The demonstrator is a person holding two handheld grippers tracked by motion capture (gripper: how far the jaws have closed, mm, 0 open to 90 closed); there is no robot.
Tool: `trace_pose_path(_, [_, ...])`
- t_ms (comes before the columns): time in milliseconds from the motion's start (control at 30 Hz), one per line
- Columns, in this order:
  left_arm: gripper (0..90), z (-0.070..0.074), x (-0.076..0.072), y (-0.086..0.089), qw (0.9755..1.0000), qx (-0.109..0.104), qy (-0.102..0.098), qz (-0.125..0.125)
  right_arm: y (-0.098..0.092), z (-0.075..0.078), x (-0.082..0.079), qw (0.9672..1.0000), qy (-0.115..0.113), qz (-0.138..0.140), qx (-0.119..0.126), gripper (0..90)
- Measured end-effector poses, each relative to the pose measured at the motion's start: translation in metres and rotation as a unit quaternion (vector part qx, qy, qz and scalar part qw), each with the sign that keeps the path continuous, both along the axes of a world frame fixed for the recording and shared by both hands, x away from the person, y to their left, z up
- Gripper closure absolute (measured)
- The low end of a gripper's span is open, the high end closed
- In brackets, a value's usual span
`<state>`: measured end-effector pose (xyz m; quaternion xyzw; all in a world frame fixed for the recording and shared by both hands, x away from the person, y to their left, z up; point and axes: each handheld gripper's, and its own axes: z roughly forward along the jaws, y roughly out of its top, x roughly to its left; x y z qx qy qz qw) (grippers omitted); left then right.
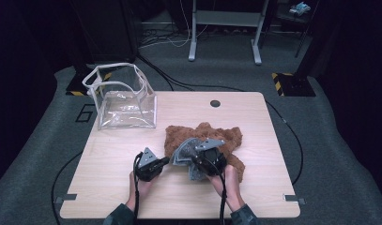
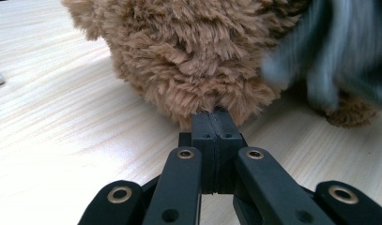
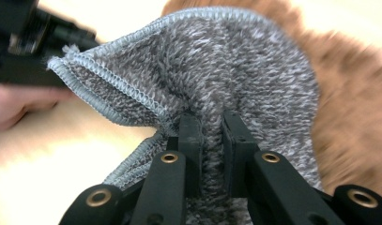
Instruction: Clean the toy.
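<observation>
A brown plush toy [image 1: 212,136] lies in the middle of the wooden table [image 1: 109,187]. My left gripper [image 1: 166,161] is shut, its tips [image 2: 216,116] sunk into the fur at the plush toy's [image 2: 188,51] near left edge. My right gripper [image 1: 196,161] is shut on a grey knit cloth [image 1: 183,152] held over the toy's front. In the right gripper view the cloth [image 3: 226,61] bunches between the jaws of that gripper [image 3: 212,119], with brown fur [image 3: 353,103] behind it. The cloth [image 2: 339,42] looks blurred in the left gripper view.
A clear plastic bag [image 1: 125,101] with a white rim stands open at the table's back left. A dark round hole [image 1: 215,103] sits near the back edge. Cables run over the grey floor around the table, and a desk frame [image 1: 225,28] stands behind.
</observation>
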<state>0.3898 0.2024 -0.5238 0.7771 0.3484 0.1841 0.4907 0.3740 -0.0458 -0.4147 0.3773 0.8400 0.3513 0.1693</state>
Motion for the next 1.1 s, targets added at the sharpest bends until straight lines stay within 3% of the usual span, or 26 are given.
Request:
trace_pose_path(133, [89.9,0.000,0.000,0.000,1.0000,0.000,0.000,0.000,0.004,0.005,0.009,0.9999,-0.007,-0.005,-0.009,80.1])
trace_pose_path(200, [89.9,0.000,0.000,0.000,1.0000,0.000,0.000,0.000,0.005,0.000,0.014,0.9998,-0.003,-0.010,-0.017,80.2])
trace_pose_path(267, [89.9,0.000,0.000,0.000,1.0000,-0.003,-0.003,0.003,0.004,-0.015,0.018,0.9994,0.017,-0.007,-0.028,80.3])
trace_pose_path(433, [89.9,0.000,0.000,0.000,1.0000,0.002,-0.001,-0.001,0.004,-0.044,0.009,0.9977,0.056,-0.005,-0.037,80.5])
trace_pose_path(633, [89.9,0.000,0.000,-0.001,1.0000,0.001,0.000,0.000,0.000,-0.065,-0.004,0.9943,0.094,0.011,-0.048,80.5])
trace_pose_path(733, [90.0,0.000,0.000,-0.001,1.0000,0.001,0.000,0.000,-0.004,-0.064,-0.006,0.9943,0.100,0.016,-0.033,80.5])
trace_pose_path(800, [89.9,0.000,0.000,-0.001,1.0000,0.001,0.000,0.000,-0.006,-0.060,-0.007,0.9949,0.097,0.017,-0.024,80.4])
trace_pose_path(900, [89.9,0.000,0.000,-0.001,1.0000,0.002,0.000,0.000,-0.016,-0.031,-0.010,0.9983,0.058,0.008,0.005,80.5])
trace_pose_path(1000, [89.9,0.000,0.000,-0.001,1.0000,0.002,0.000,0.000,-0.028,-0.007,-0.011,0.9996,0.018,-0.016,0.017,80.5])
trace_pose_path(1100, [89.9,0.000,0.000,-0.001,1.0000,0.003,0.000,0.000,-0.040,0.008,-0.009,0.9987,-0.011,-0.049,-0.003,80.5])
